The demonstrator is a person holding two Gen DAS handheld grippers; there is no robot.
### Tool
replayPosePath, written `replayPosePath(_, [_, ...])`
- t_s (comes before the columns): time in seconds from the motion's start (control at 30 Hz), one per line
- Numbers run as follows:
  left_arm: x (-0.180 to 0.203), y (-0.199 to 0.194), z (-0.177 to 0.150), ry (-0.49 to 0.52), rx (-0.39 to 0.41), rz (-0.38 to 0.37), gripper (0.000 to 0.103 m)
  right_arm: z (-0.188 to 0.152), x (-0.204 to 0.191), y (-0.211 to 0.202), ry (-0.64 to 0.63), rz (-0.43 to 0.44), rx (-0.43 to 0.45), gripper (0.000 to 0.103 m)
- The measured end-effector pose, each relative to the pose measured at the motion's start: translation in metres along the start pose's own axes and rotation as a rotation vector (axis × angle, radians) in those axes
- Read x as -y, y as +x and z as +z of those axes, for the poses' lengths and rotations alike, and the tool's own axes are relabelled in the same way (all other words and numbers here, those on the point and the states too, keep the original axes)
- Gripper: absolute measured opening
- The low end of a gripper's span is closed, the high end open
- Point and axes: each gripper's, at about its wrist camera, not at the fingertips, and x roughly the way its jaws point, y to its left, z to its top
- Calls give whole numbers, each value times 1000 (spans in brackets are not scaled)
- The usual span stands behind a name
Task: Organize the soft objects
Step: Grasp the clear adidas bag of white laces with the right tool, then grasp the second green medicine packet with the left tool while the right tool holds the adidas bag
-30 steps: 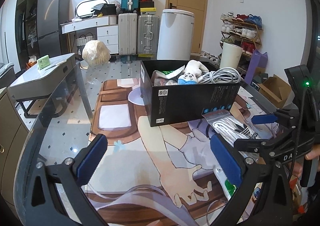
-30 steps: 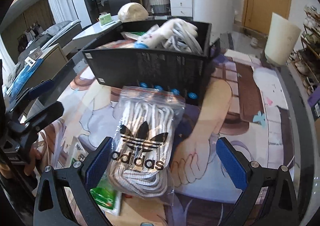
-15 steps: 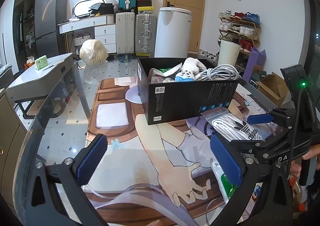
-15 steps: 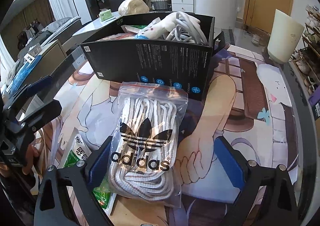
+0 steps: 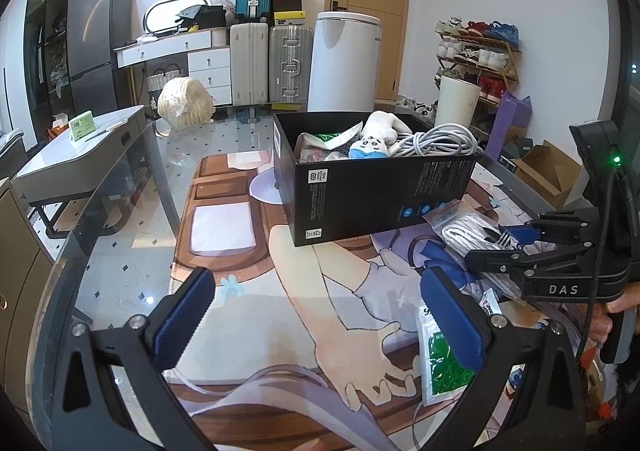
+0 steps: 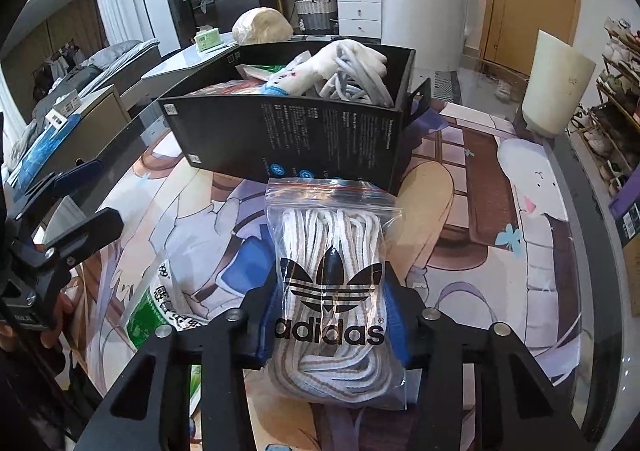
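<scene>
A clear zip bag of white shoelaces with a black trefoil logo lies on the printed mat just in front of the black box. My right gripper has its jaws closing on the bag's near half, and the blue pads press into both sides. From the left wrist view, the same bag and right gripper sit at the right. The black box holds a white plush toy and a coiled grey cable. My left gripper hangs open over the mat, with nothing between its fingers.
A green and white packet lies on the mat beside the bag, toward the near edge. The glass table's rim curves along the left. Past the table stand a white bin, suitcases, a shoe rack and a low side table.
My right gripper's jaws have gone from wide open either side of the bag to pressed against it. The left gripper has stayed open and still.
</scene>
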Motion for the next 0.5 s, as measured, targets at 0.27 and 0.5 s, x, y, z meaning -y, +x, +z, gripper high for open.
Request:
replayPosePath(0.27, [15, -2, -2, 61, -33, 11, 103, 5, -5, -24, -46, 6, 62, 44])
replayPosePath(0.5, [39, -6, -6, 82, -75, -64, 103, 7, -2, -44, -44, 30, 116, 44])
